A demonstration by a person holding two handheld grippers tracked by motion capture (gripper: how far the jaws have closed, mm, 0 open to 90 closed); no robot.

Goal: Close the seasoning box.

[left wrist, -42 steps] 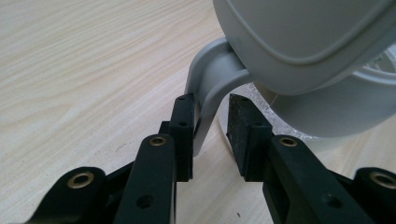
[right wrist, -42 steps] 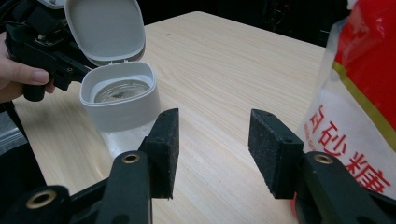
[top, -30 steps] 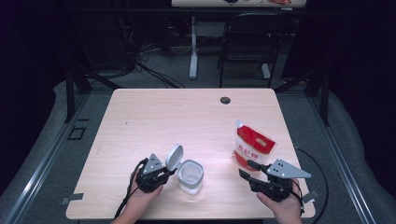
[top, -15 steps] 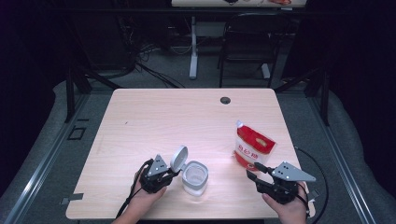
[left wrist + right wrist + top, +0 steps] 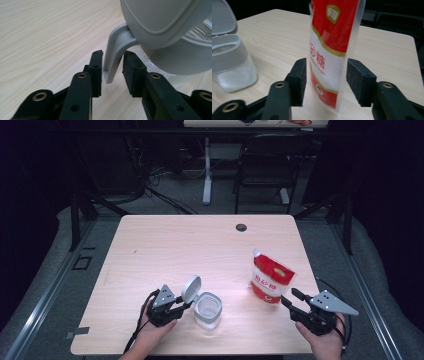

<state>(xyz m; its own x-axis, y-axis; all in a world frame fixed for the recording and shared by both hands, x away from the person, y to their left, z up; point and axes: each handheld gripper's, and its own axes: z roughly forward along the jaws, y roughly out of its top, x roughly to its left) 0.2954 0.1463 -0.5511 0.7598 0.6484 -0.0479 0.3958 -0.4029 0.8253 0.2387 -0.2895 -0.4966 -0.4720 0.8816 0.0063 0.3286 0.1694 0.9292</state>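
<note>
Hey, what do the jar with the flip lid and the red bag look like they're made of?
The jar looks like clear plastic or glass, since white grains show through it. Its lid and handle look like matte grey plastic, smooth and moulded. The red bag looks like glossy printed plastic film with a clear edge.

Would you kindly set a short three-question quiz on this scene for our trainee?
1. True or false: the grey hinged lid of the clear plastic container is shut.
2. Which stands between the right tool's jaws: A) red-and-white standing pouch, B) container?
3. Fill in: the left tool's jaws straddle the lid's grey ____.

Key: 1 false; 2 A; 3 tab.
</note>
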